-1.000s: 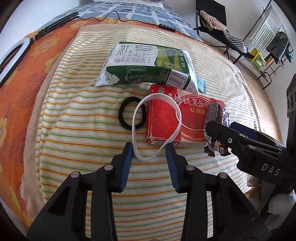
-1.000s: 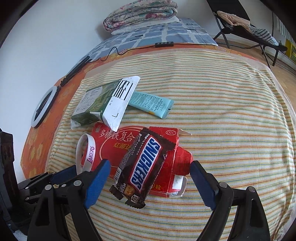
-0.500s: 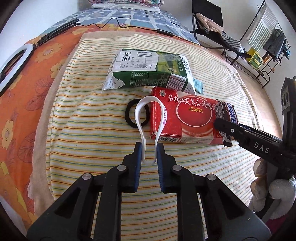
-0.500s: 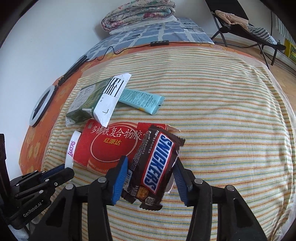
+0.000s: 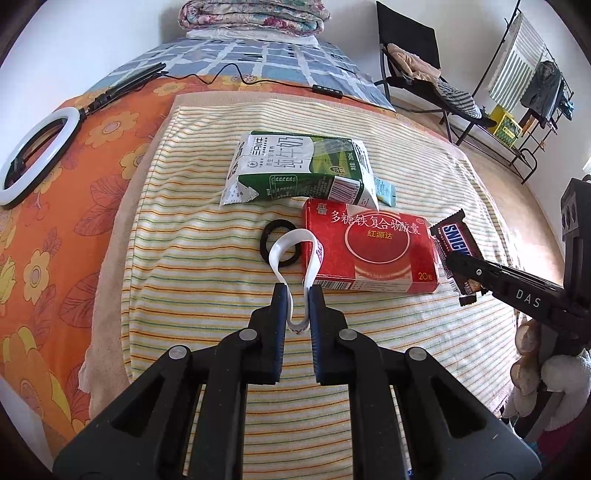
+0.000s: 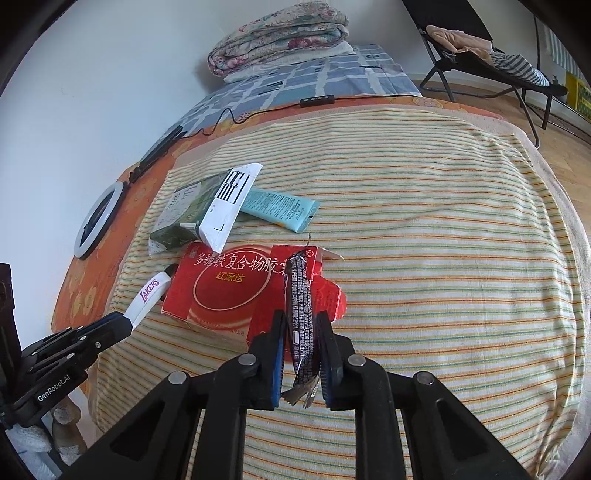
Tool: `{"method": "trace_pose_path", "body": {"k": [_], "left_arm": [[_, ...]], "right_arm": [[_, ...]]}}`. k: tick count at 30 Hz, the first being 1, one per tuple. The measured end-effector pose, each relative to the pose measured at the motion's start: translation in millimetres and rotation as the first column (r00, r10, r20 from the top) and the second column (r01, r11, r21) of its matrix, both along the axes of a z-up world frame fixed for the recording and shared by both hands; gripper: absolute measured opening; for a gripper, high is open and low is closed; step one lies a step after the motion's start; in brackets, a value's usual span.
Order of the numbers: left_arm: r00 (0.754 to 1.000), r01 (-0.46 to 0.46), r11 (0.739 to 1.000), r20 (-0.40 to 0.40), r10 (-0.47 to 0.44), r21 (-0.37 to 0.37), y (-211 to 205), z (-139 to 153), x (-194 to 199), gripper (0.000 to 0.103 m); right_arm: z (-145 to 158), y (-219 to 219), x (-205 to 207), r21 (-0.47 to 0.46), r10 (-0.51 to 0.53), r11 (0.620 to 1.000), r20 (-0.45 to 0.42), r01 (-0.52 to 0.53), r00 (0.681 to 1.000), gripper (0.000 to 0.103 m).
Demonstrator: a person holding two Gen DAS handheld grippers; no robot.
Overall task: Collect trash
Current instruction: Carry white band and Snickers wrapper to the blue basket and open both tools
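Note:
On the striped towel lie a green-and-white milk carton, a red medicine box, a teal tube and a black hair band. My left gripper is closing on a white Lakers wristband; its pads squeeze the band into a narrow loop, raised beside the red box. My right gripper is closing on a Snickers wrapper, held on edge between the pads above the red box's open flap. The left wrist view shows that wrapper sticking up from the right gripper.
A white ring light lies on the orange floral sheet at the left, its cable and remote running across the bed. A folded quilt sits at the far end. A folding chair and a drying rack stand to the right.
Both grippers went from wide open to closed on their things. The wristband got pinched narrow and lifted off the box. The Snickers wrapper turned on edge and rose with the right gripper.

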State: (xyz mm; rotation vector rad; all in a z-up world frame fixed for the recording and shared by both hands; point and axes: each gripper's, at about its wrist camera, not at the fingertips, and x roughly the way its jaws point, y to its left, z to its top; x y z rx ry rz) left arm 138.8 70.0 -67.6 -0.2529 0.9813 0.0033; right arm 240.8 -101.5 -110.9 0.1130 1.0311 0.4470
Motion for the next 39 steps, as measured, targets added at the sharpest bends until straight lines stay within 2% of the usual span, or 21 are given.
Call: {"method": "trace_pose_path", "body": {"k": [12, 18, 24, 29, 39], "left_arm": [[0.999, 0.004, 1.000, 0.046, -0.005, 0.019, -1.0, 17.7, -16.4, 0.009], [0.997, 0.003, 1.000, 0.072, -0.003, 0.003, 1.9, 29.0, -25.6, 0.009], [0.998, 0.008, 1.000, 0.057, -0.009, 0.017, -1.5, 25.9, -33.0, 0.009], [0.996, 0.041, 0.999, 0.078, -0.040, -0.004, -11.8, 40.0, -51.5, 0.009], [0.983, 0.131, 0.991, 0.129, -0.131, 0.005, -48.4, 61.9, -101.4, 0.009]], "right_arm": [[17.1, -16.6, -18.7, 0.033, 0.017, 0.999, 0.029, -0.018, 0.999, 0.012], [26.7, -23.3, -37.1, 0.043, 0.038, 0.998, 0.049, -0.040, 0.998, 0.012], [32.9, -24.1, -54.7, 0.032, 0.063, 0.997, 0.072, -0.065, 0.995, 0.012], [38.3, -27.8, -72.9, 0.047, 0.089, 0.995, 0.072, -0.092, 0.993, 0.012], [48.0, -37.6, -120.1, 0.044, 0.120, 0.991, 0.096, -0.125, 0.988, 0.012]]}}
